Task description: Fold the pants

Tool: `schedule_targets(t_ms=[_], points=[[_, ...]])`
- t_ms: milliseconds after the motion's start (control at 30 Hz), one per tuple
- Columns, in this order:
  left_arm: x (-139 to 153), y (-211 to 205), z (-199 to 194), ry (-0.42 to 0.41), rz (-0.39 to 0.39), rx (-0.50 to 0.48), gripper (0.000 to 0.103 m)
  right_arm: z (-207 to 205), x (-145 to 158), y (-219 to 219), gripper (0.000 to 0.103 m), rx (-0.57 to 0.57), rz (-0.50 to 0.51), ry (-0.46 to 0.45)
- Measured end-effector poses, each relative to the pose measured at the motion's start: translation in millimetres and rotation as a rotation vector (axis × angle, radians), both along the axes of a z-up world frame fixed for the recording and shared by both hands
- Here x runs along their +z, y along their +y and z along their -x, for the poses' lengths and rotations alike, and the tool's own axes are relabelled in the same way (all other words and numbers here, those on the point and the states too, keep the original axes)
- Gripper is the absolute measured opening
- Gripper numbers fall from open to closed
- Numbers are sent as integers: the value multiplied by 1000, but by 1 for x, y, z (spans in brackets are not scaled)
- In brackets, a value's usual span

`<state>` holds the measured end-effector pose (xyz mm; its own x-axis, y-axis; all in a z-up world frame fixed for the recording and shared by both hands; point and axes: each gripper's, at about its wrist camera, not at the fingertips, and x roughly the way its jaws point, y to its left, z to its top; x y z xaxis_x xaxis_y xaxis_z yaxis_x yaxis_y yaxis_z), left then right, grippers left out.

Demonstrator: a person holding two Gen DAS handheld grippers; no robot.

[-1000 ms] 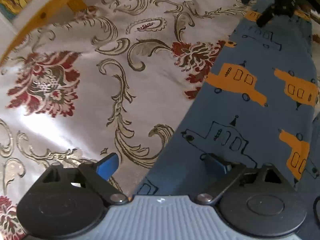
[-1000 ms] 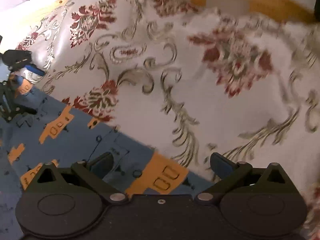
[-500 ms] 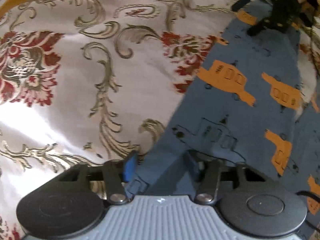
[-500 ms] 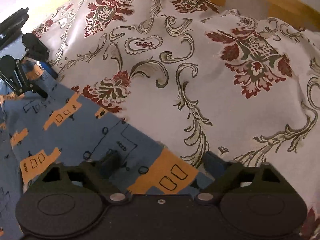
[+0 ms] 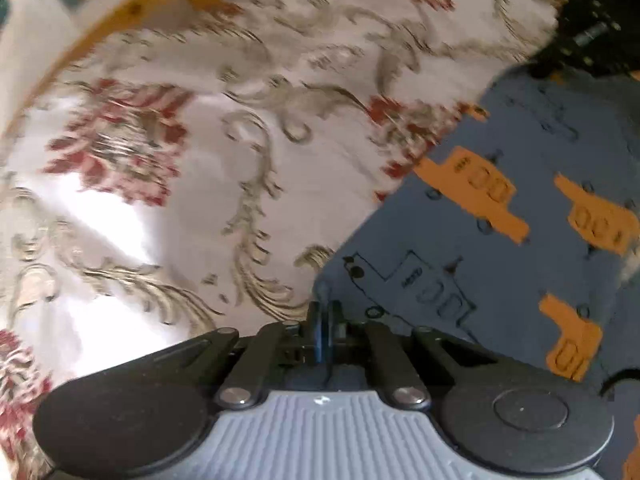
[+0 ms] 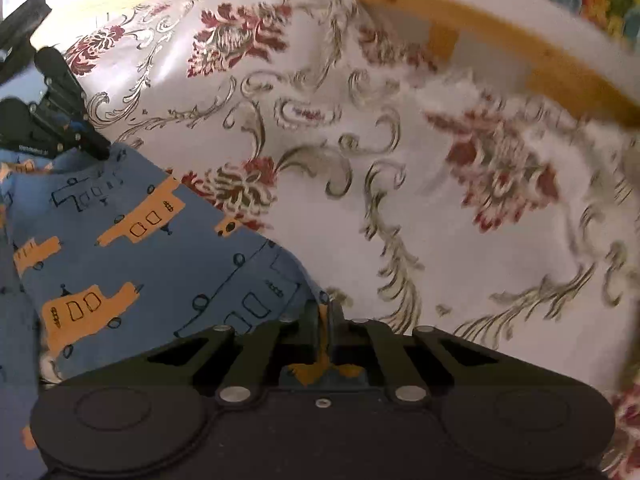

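We count one pants [image 5: 500, 240], two tongs | left tongs [image 5: 325, 318] clenched on a pants edge | right tongs [image 6: 323, 316] clenched on another edge | pants on floral bed cover [image 6: 400, 200], partly cut off by frame | wooden bed frame [image 6: 500, 36] behind | cover blurred.
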<state>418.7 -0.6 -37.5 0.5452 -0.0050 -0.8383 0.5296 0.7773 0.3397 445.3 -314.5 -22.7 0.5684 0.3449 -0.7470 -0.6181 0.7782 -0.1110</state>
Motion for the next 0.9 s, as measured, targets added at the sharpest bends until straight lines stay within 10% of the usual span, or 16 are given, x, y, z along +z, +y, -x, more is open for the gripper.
schedule_targets(t_ms=[233, 400, 567, 833, 900], points=[[29, -6, -5, -266, -36, 74, 3, -5, 20, 8, 3, -74, 8, -190], [13, -9, -33, -264, -22, 108, 4, -30, 10, 27, 3, -120, 90, -219], [-23, -1, -48, -289, -73, 143, 34, -51, -26, 40, 5, -126, 205, -149], [34, 63, -43, -314, 79, 174, 102, -48, 2, 29, 67, -138, 80, -224], [45, 86, -43, -300, 93, 156, 103, -47, 9, 33, 83, -61, -1, -219]])
